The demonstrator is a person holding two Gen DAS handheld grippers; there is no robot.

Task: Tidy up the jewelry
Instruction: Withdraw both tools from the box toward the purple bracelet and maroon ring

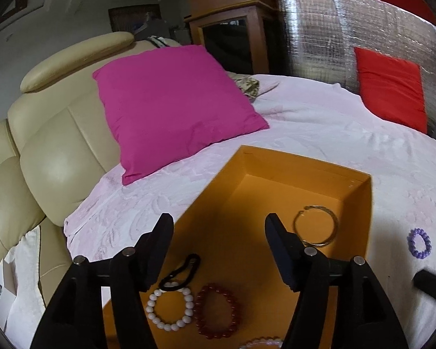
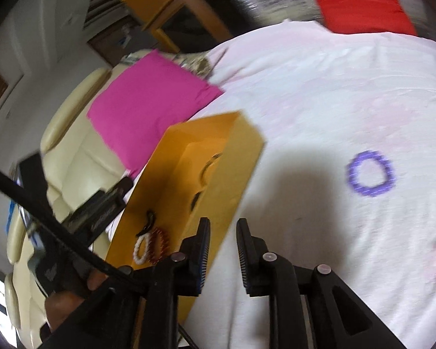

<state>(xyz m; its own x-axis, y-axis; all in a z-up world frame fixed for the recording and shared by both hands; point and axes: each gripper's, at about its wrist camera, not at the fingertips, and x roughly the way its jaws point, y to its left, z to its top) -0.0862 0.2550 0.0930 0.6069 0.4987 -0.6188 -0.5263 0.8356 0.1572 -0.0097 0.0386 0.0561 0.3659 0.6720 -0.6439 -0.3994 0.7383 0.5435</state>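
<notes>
An open orange box [image 1: 363,203] lies on a white bedspread. In it are a gold bangle [image 1: 316,225], a black hair tie [image 1: 180,270], a white bead bracelet [image 1: 170,309] and a dark red bead bracelet [image 1: 216,309]. My left gripper [image 1: 219,232] is open and empty above the box. A purple bead bracelet [image 1: 419,243] lies on the bedspread right of the box; it also shows in the right wrist view [image 2: 370,173]. My right gripper [image 2: 223,234] is open a little and empty, beside the box [image 2: 235,168], short of the purple bracelet.
A magenta cushion [image 1: 171,104] leans on a cream leather headboard [image 1: 58,145] at the left. A red cushion [image 1: 392,87] rests against a silver foil panel [image 1: 348,29] at the back right. A wooden cabinet [image 1: 232,35] stands behind the bed.
</notes>
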